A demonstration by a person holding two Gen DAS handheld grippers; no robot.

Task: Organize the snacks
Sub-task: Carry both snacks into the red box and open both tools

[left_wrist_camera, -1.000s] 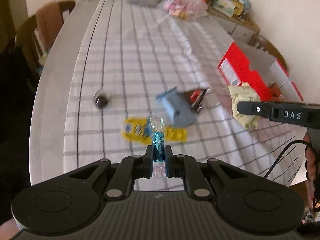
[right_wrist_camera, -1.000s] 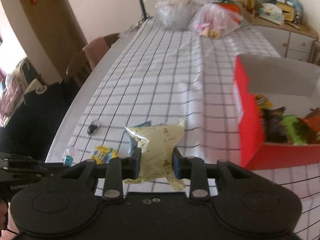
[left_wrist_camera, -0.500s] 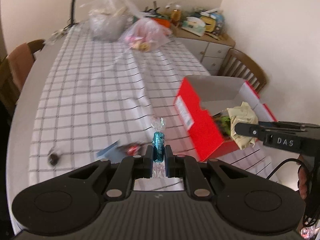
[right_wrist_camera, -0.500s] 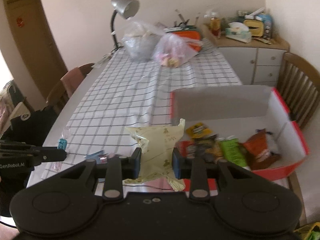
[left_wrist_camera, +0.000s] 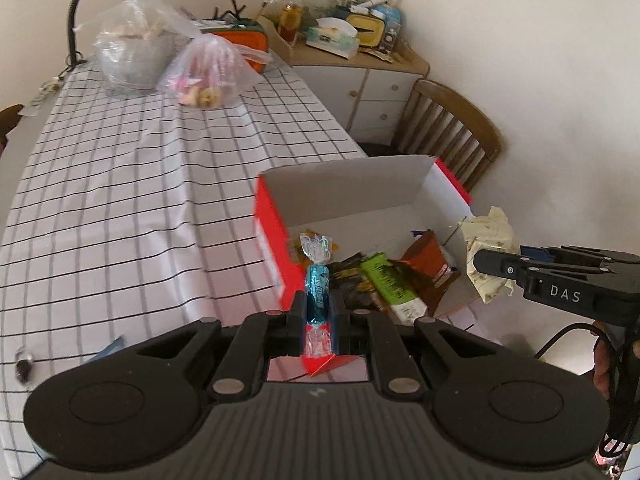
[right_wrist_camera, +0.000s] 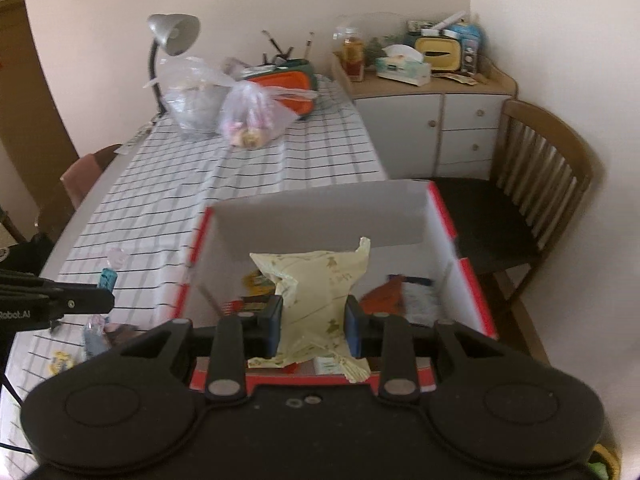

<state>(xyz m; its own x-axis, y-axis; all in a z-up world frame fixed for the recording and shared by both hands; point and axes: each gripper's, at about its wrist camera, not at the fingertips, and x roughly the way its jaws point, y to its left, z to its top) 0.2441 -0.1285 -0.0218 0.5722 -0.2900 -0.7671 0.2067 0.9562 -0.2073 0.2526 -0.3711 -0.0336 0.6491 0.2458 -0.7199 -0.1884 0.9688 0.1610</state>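
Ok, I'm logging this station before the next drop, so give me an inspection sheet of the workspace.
Surface: table under a checked tablecloth.
Job's things: red box open, several snacks inside; blue candy; pale yellow packet.
Clutter: loose wrappers on the cloth; two plastic bags; lamp.
Grippers: left gripper shut on the candy; right gripper shut on the packet.
Cables: black cable by the right gripper.
Surroundings: chair, cluttered cabinet.
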